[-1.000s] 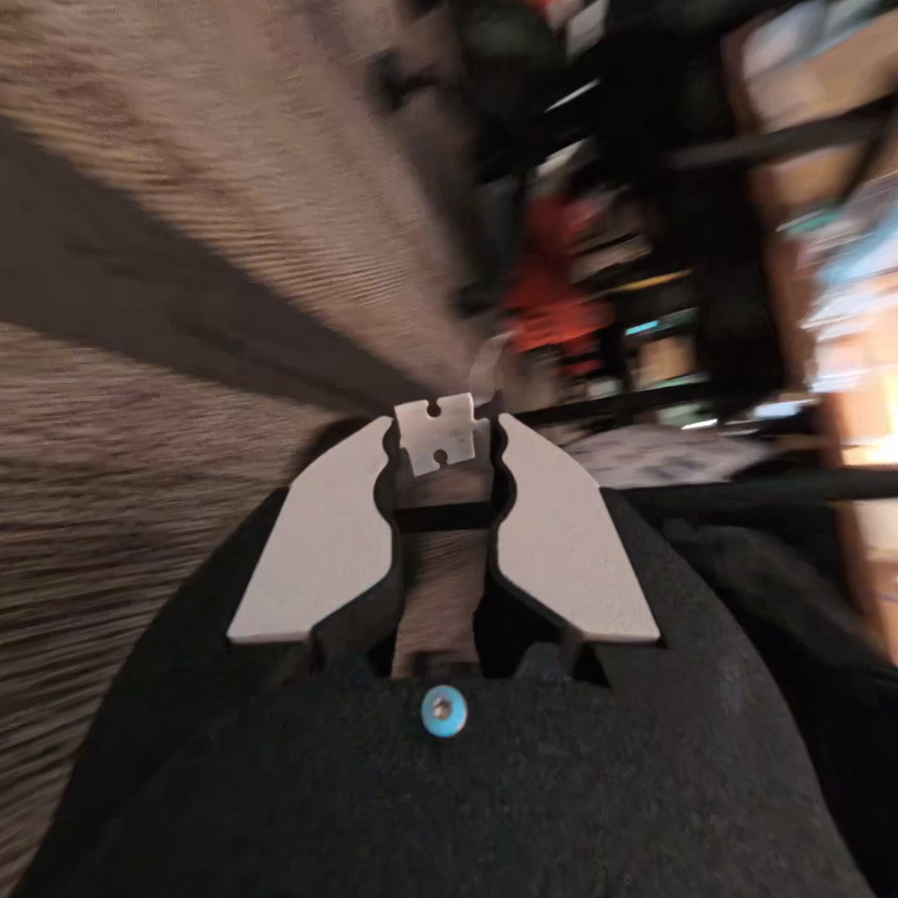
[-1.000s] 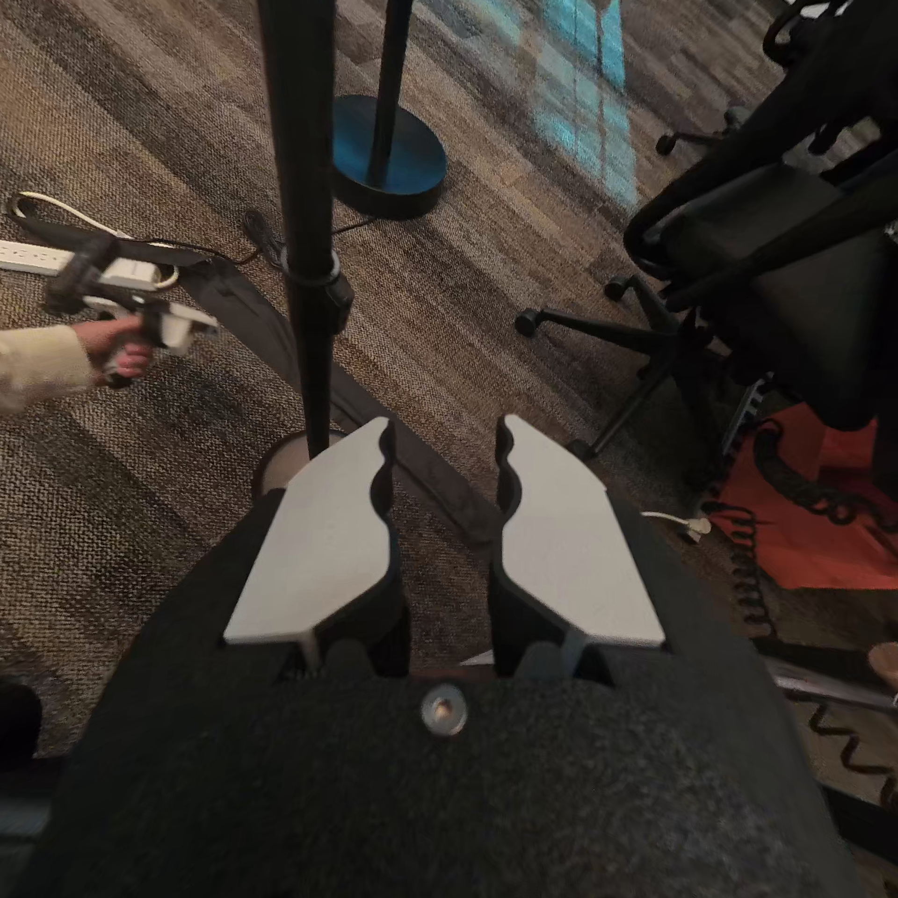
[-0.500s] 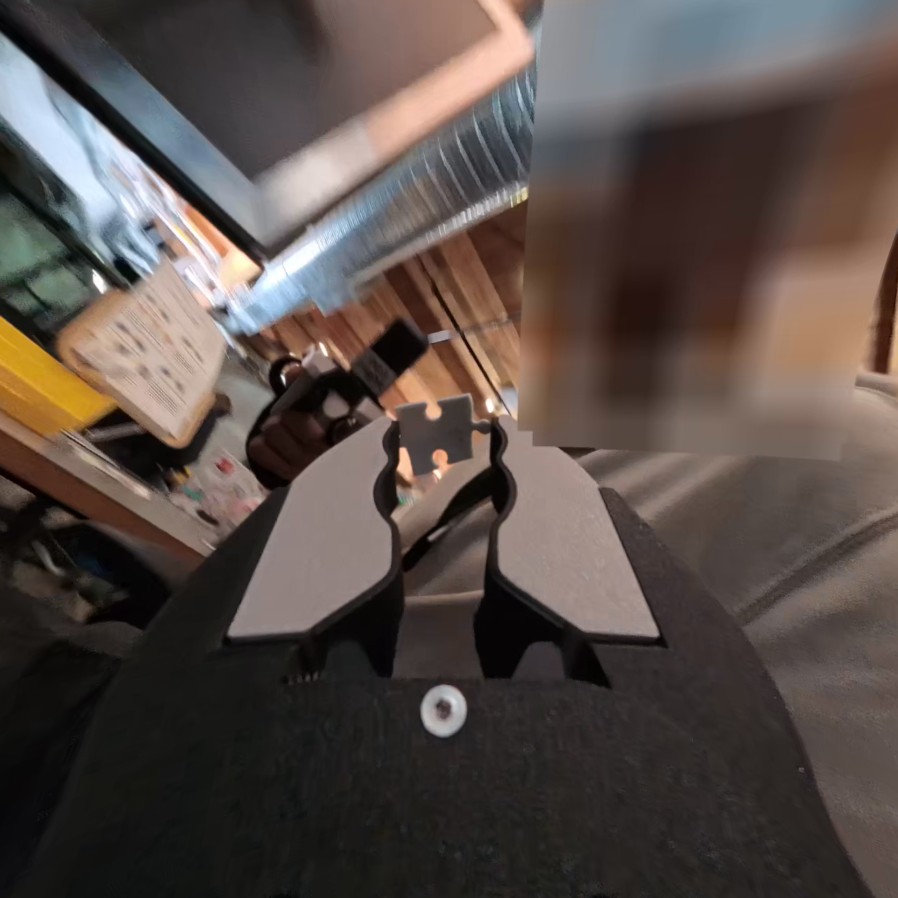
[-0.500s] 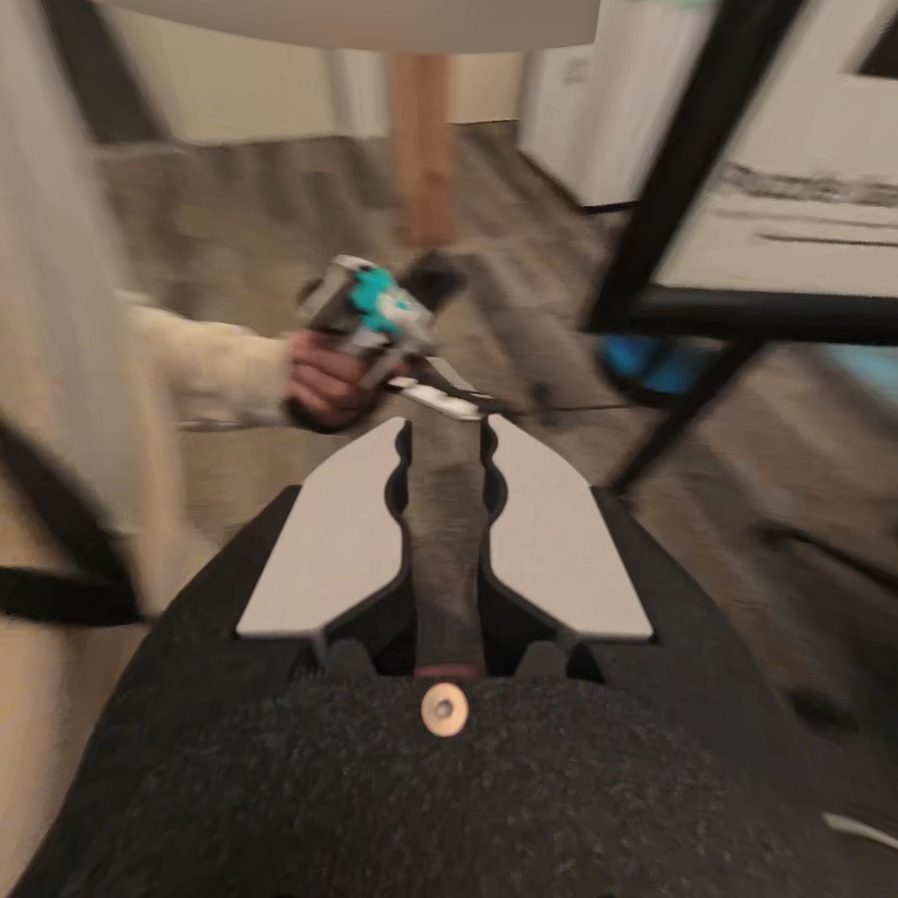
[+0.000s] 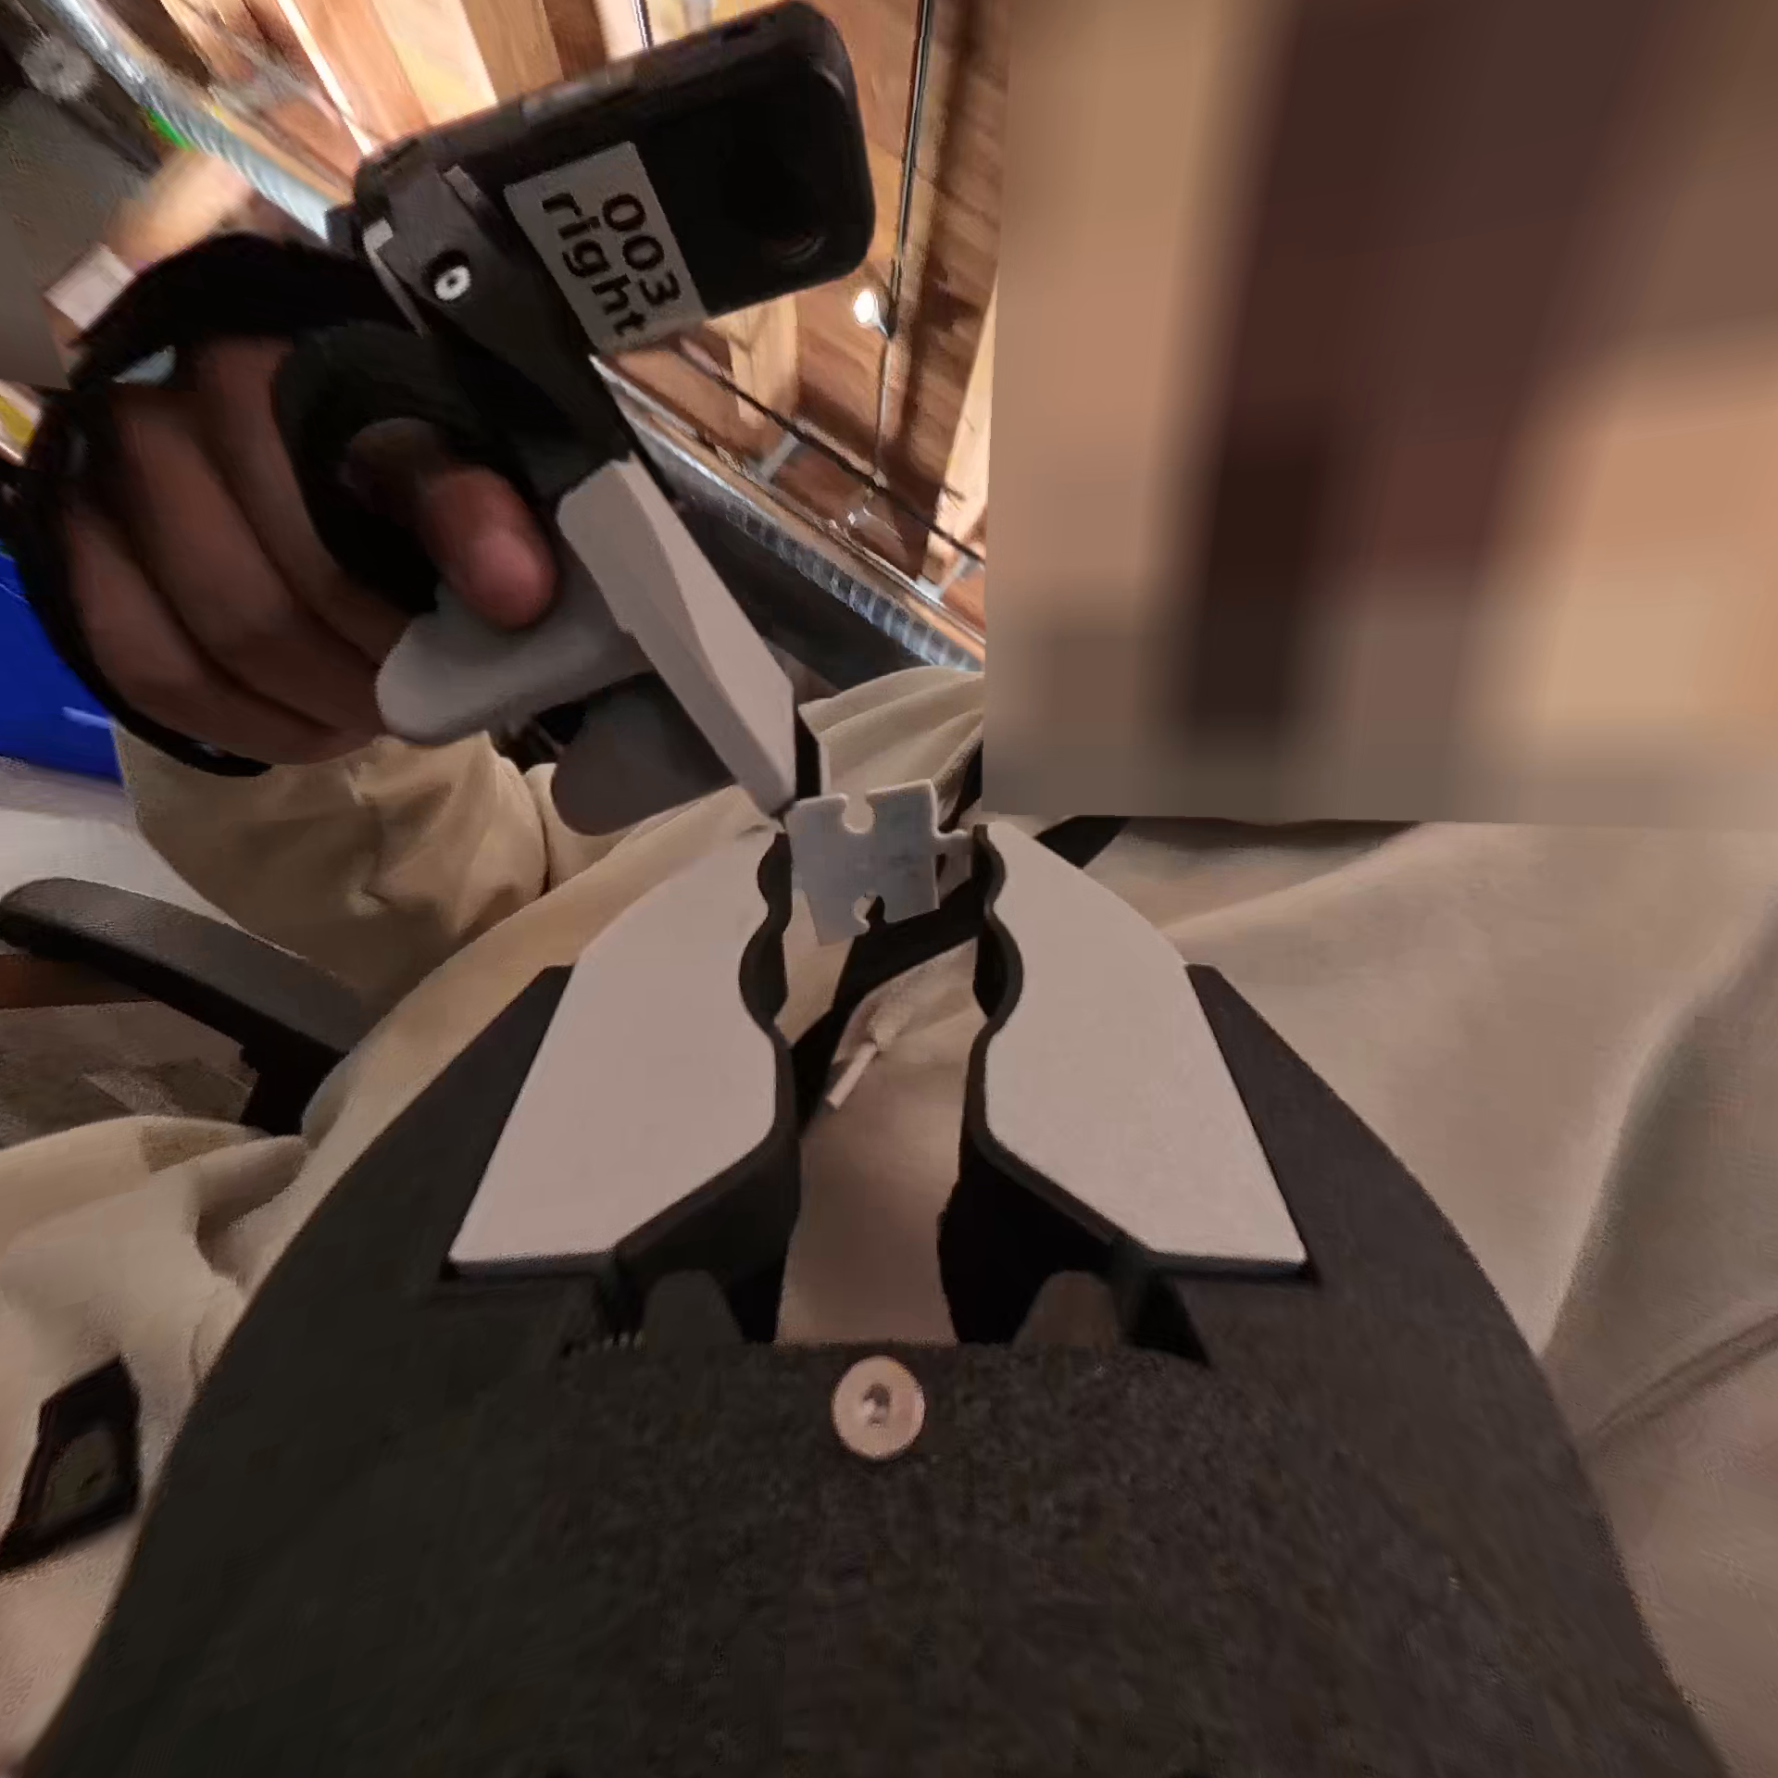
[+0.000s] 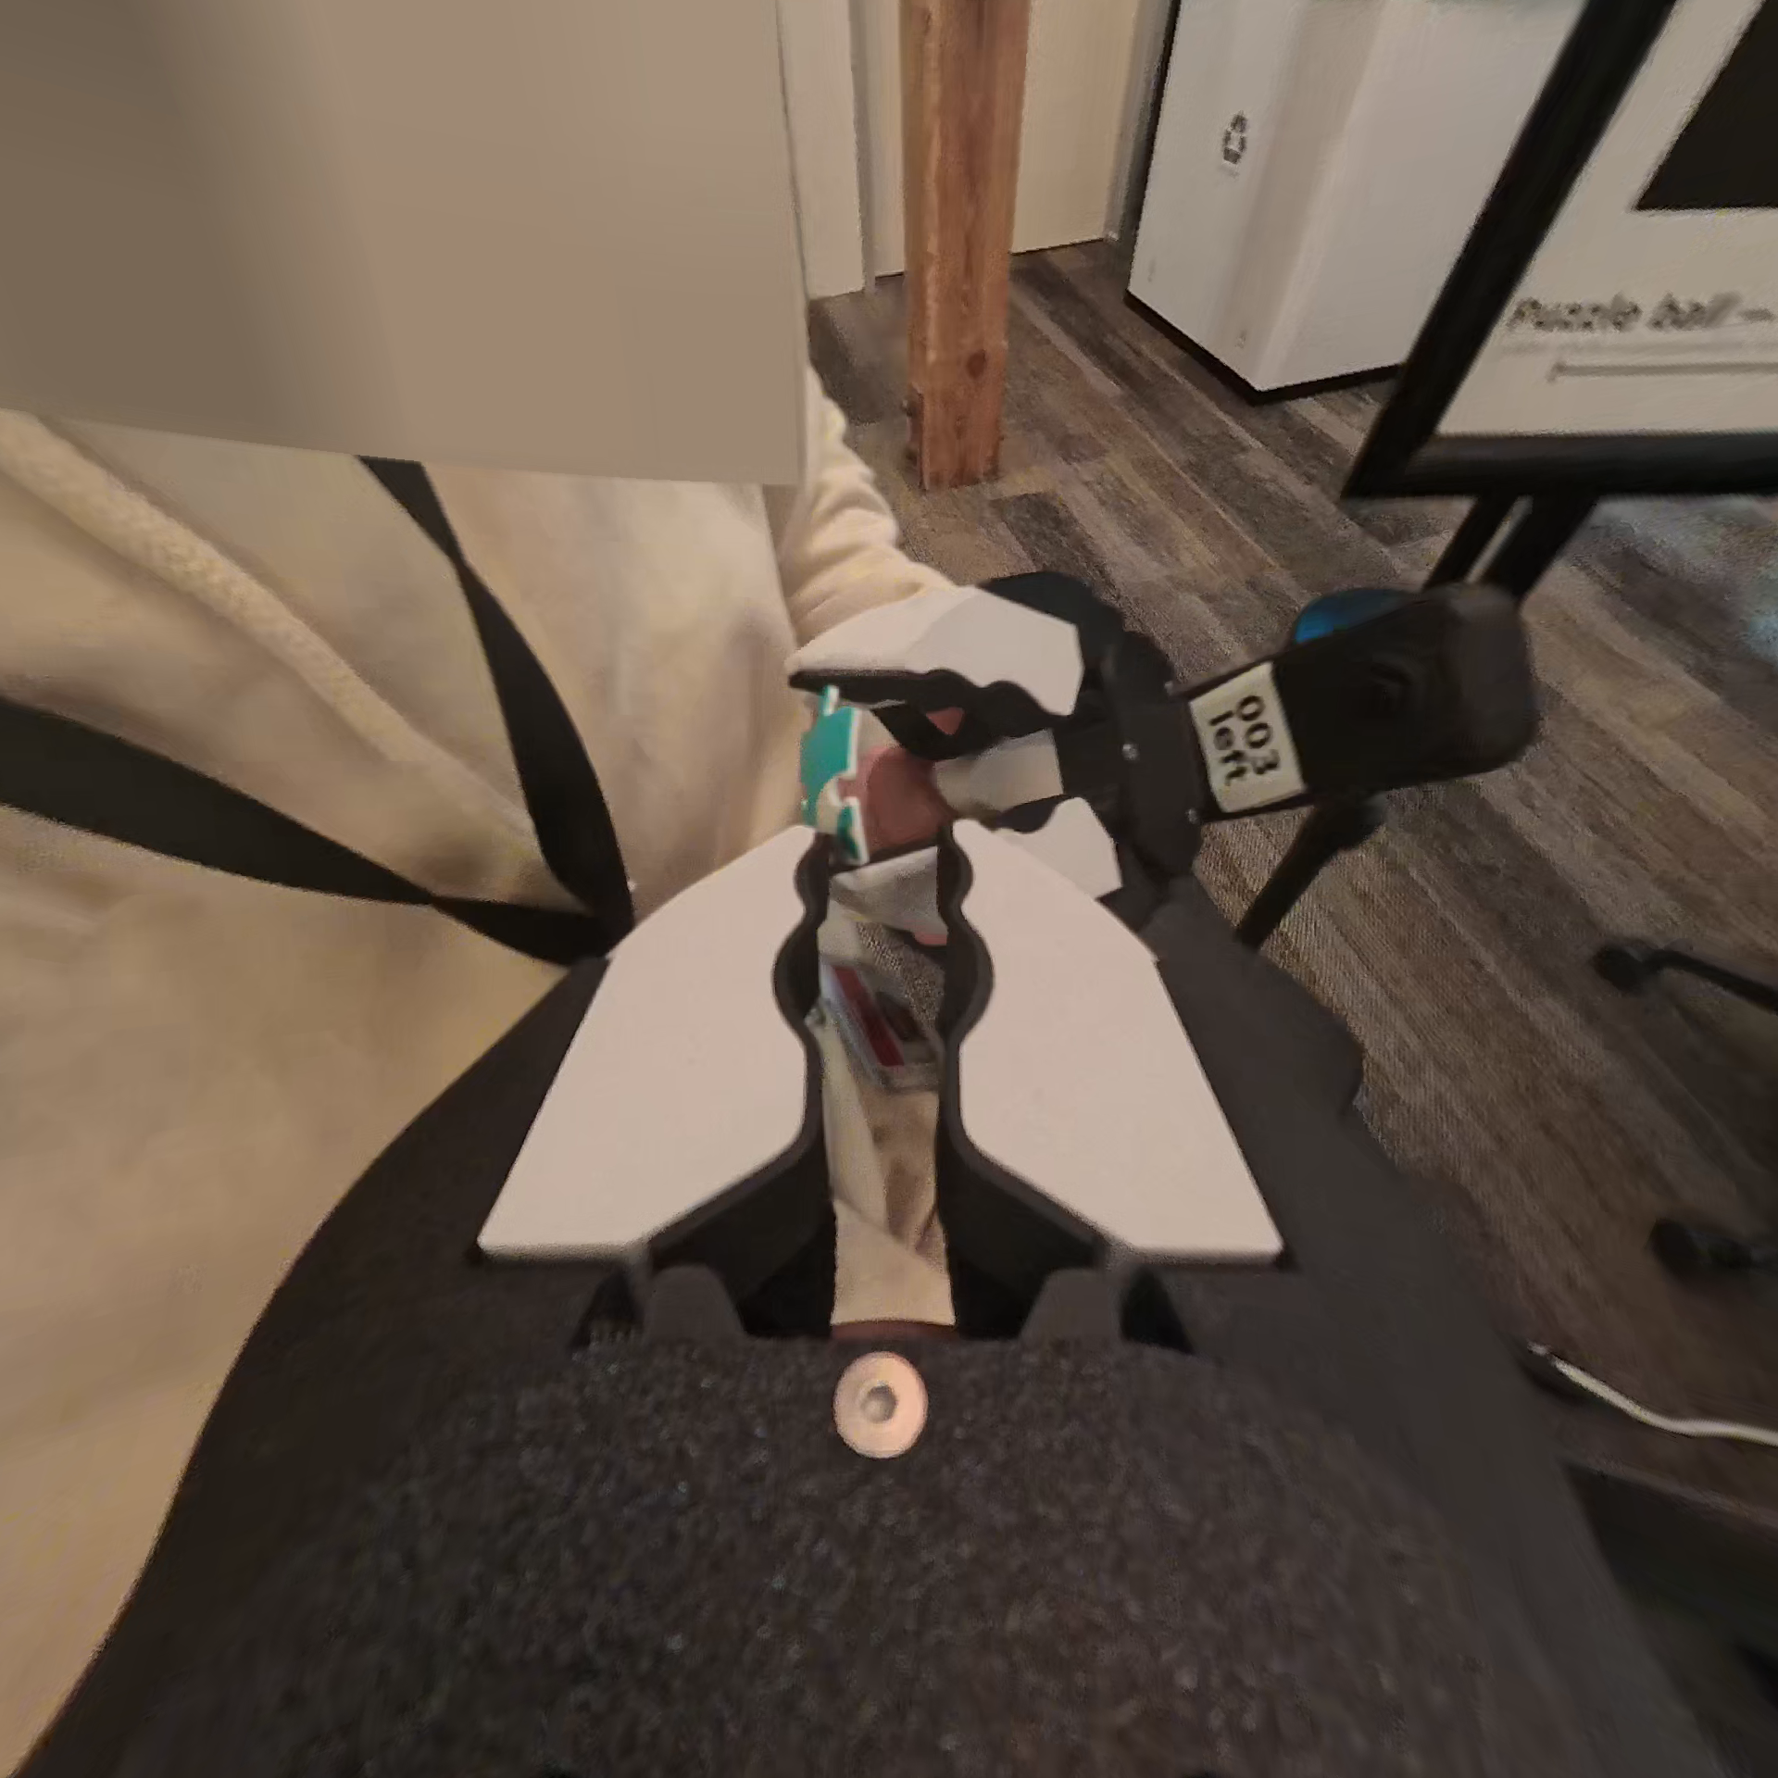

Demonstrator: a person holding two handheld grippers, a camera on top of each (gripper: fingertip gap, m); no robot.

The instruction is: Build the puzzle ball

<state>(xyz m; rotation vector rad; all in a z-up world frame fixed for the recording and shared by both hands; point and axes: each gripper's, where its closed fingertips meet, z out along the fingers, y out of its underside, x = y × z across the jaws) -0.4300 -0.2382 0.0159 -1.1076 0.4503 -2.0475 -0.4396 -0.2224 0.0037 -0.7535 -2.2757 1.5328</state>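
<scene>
My left gripper (image 5: 876,856) is shut on a small puzzle piece (image 5: 866,871), pinched by its side edges at the fingertips with its pale grey back towards the camera. In the right wrist view the piece (image 6: 825,760) shows a teal and white face, held in the left gripper (image 6: 827,774). My right gripper (image 6: 880,851) is partly open, and its tips straddle the lower corner of the piece. In the left wrist view the right gripper (image 5: 784,794) comes down from the upper left and one fingertip (image 5: 760,760) touches the piece's top left corner. No puzzle ball is in view.
Both grippers are held close in front of a person's cream hoodie (image 6: 289,770) with a black strap (image 6: 539,693). A badge (image 6: 880,1034) hangs below. A wooden post (image 6: 952,241), a black-framed board on a stand (image 6: 1501,289) and a chair armrest (image 5: 173,952) stand around. Left and right tips are no more than a few centimetres apart.
Both grippers swung up from facing the carpet to in front of the person's chest. The right gripper closed in on the piece in the left gripper, and its jaws narrowed.
</scene>
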